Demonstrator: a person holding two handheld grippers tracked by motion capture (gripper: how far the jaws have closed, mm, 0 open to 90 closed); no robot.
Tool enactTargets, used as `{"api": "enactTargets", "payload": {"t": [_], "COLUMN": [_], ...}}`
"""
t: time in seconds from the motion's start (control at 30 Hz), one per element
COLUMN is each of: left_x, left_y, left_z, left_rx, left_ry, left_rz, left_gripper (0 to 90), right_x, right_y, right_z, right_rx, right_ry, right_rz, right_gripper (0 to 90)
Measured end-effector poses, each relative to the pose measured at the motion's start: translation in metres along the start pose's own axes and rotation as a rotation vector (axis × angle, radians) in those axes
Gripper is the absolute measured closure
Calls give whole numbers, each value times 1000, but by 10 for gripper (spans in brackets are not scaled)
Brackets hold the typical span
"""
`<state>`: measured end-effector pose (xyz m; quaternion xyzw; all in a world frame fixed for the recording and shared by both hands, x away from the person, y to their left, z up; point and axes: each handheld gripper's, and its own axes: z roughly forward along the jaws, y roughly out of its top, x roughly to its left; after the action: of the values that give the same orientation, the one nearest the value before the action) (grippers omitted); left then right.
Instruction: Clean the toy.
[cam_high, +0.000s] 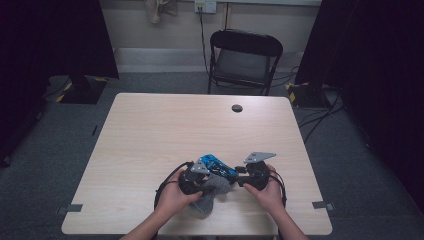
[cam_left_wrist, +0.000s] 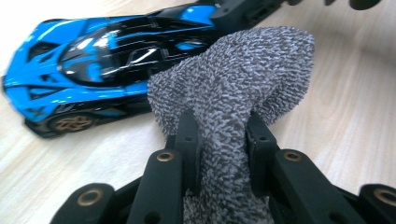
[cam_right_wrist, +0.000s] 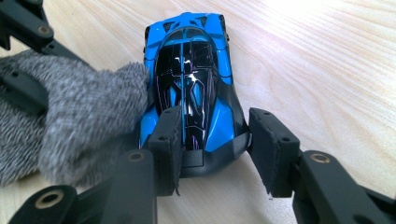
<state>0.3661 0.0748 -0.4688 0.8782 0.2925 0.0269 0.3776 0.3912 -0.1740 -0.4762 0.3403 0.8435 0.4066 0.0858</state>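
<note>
Left tongs (cam_left_wrist: 219, 135) clamp grey cloth (cam_left_wrist: 243, 79) against blue toy car (cam_right_wrist: 191, 79); right tongs (cam_right_wrist: 215, 149) grip car's rear

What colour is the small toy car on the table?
The small toy sports car is bright blue with glossy black panels, best seen in the right gripper view.

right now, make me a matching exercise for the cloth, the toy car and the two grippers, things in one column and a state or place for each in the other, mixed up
Things:
1. grey knitted cloth
2. blue and black toy car
3. left gripper
4. right gripper

States or places:
A. jaws on either side of the car's near end
B. pinched between two black jaws
C. resting on the light wooden table
D. shut on the cloth

Pairs: 1-B, 2-C, 3-D, 4-A
</note>
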Motion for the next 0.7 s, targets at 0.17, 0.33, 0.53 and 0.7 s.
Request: {"api": "enactTargets", "payload": {"t": [0.17, 0.33, 0.53, 0.7], "left_x": [10, 18, 25, 28], "left_y": [-1, -2, -3, -3], "left_z": [-3, -6, -9, -10], "left_rx": [-5, -14, -13, -16], "left_ry": [21, 41, 61, 70], "left_rz": [-29, -55, -65, -70], "left_gripper": [724, 724, 724, 723], "right_x": [0, 0, 0, 0], "right_y": [0, 0, 0, 0], "right_z": [0, 0, 0, 0], "right_rx": [-1, 0, 0, 0], "right_ry": [-1, -1, -1, -1], "right_rz": [0, 1, 1, 1], "right_gripper": [562, 562, 562, 562]}}
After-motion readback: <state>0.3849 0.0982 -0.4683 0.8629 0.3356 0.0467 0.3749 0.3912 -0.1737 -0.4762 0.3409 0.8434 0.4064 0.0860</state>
